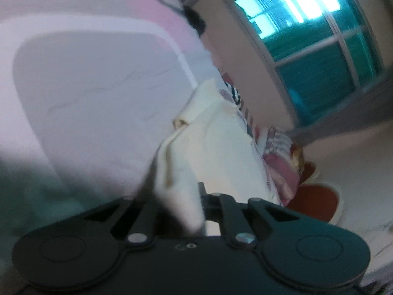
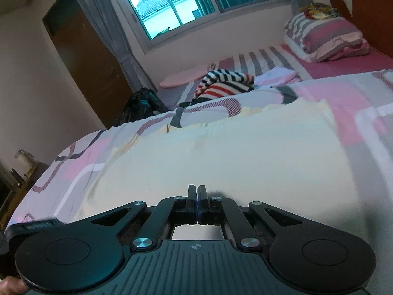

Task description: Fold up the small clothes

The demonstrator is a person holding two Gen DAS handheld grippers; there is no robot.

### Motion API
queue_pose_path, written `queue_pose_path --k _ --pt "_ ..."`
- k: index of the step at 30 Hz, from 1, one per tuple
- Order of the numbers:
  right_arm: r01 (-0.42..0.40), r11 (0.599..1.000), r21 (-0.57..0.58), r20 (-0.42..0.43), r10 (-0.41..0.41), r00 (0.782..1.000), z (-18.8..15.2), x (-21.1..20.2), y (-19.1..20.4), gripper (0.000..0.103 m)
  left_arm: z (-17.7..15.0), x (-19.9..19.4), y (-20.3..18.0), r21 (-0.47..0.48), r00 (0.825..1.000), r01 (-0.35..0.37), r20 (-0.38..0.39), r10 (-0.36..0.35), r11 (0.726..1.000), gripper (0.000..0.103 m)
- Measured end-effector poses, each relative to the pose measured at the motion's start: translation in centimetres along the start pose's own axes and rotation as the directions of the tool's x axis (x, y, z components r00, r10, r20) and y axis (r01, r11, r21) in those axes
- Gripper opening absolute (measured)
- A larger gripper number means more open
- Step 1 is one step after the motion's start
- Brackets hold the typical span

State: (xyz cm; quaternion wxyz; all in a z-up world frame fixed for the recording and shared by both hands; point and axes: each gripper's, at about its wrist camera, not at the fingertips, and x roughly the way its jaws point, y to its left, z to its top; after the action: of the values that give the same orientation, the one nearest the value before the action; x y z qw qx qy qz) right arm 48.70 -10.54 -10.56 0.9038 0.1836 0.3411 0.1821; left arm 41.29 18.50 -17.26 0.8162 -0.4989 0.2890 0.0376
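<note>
Daylight from a barred window (image 2: 169, 2) on the far wall falls across a bed (image 2: 356, 93) covered with a pink, white and grey patterned sheet. On that sheet, spread near the right gripper (image 2: 197, 205), lies a cream garment (image 2: 221, 152), wide and mostly flat, its far edge rippled. The right gripper's fingers stand pressed together just above the cloth's near edge; whether any fabric is caught between them cannot be told. In the left wrist view, which is tilted and blurred, the left gripper (image 1: 194, 209) is closed on a fold of the same cream garment (image 1: 221, 145), the cloth bunched up and rising out from between its fingers toward the far side. Farther along the bed sits a striped garment (image 2: 223, 83) in white, dark and red, heaped, with a flat pink piece (image 2: 184, 77) to its left. A striped pillow (image 2: 324, 36) lies at the far right against a brown headboard (image 2: 368, 7). A brown door (image 2: 83, 56) stands at the left wall
</note>
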Motion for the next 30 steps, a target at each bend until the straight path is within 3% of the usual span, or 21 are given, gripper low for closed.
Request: queue_pose_path --k 2,5,7,8,12,13,14,17,23,27,30 --pt "-0.006 1.0 0.007 -0.007 0.007 1.0 0.1 0.8 0.2 0.0 0.2 -0.3 -0.3 -0.02 1.0 0.002 0.005 -0.002 1.0 0.006" --pt "-0.035 0.999 0.031 0.007 0.035 0.999 0.3 1.1 0.4 0.0 -0.6 -1.4 -1.3 0.072 0.999 0.006 0.046 -0.009 0.997 0.006" --pt "-0.031 0.999 0.022 -0.016 0.032 0.999 0.1 2.0 0.4 0.0 -0.9 -1.5 -0.9 0.062 0.998 -0.031 0.058 0.028 0.998 0.017" --pt "0.0 1.0 0.002 -0.053 0.0 0.999 -0.2 3.0 0.4 0.0 -0.9 -1.3 -0.3 0.03 0.998 -0.004 0.055 0.003 1.0 0.018" --pt "-0.014 1.0 0.004 -0.051 0.015 0.999 -0.8 3.5 -0.2 0.0 -0.1 -0.7 -0.5 0.011 0.999 0.002 0.053 -0.003 1.0 0.016" --pt "-0.017 1.0 0.006 -0.049 0.017 0.999 -0.8 3.4 -0.2 0.0 0.1 -0.4 -0.7 0.02 0.999 -0.009 0.05 0.008 1.0 0.008" --pt "-0.02 1.0 0.013 -0.049 0.021 0.999 -0.9 3.4 -0.4 0.0 0.3 -0.2 -0.9 0.024 0.999 -0.018 0.04 0.017 1.0 0.006" --pt "-0.036 0.998 0.054 -0.05 0.038 0.998 -0.8 3.4 -0.9 0.0 0.7 -0.7 -1.3 0.043 0.999 0.007 0.049 -0.009 0.999 0.007" --pt "-0.049 0.995 0.084 -0.038 0.053 0.998 -0.9 3.1 -1.0 0.0 1.0 -1.2 -3.7 0.133 0.999 -0.013 0.038 0.008 0.991 0.007" --pt "-0.06 0.987 0.15 -0.017 0.063 0.998 -0.6 2.4 -1.7 0.0 0.6 -1.9 -8.4 0.318 0.999 -0.011 0.035 0.0 0.948 0.007" --pt "-0.046 0.973 0.226 0.089 0.027 0.996 -0.4 -0.6 -3.4 0.0 -0.6 -1.9 -12.2 0.435 1.0 0.026 0.002 -0.031 0.9 0.007"
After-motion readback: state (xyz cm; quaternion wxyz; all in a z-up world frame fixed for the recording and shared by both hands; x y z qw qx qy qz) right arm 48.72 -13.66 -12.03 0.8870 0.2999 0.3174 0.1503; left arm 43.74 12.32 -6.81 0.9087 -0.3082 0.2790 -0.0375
